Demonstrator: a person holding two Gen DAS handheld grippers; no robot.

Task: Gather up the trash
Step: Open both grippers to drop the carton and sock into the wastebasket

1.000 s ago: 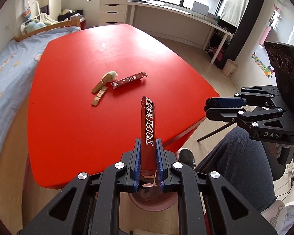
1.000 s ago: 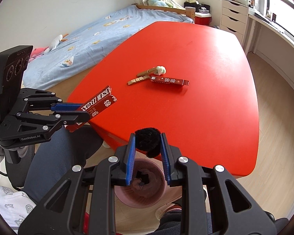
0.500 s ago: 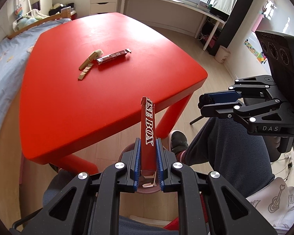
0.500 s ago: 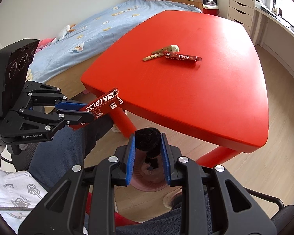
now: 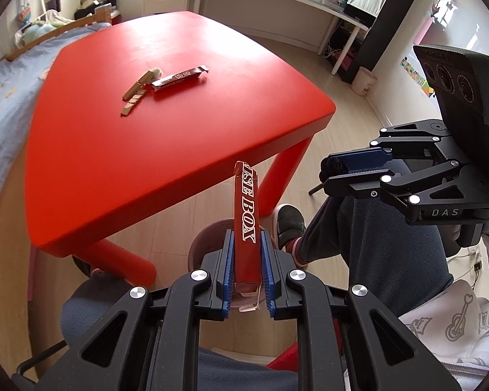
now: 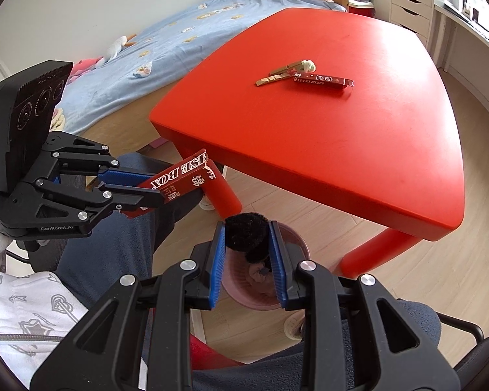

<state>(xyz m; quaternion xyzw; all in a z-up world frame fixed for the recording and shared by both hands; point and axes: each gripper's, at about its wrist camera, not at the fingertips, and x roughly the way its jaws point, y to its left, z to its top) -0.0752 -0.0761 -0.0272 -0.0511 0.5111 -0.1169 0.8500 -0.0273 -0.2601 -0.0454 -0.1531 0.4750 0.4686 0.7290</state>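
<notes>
Left tool (image 5: 247, 260): pads set on a flattened red box (image 5: 246, 221), jaws just eased slightly, box upright between them, over a pink bin (image 6: 296, 247) on the floor by the counter's near corner; right tool (image 6: 247, 254): jaws just widening around a black fuzzy ball (image 6: 246, 233), ball between the pads above the bin, whether the pads press it cannot be told; red counter (image 5: 179, 130): toward the far left edge, a red wrapper (image 5: 179, 79), beside it tan strips (image 5: 133, 101) and a pale wad (image 5: 155, 72).
</notes>
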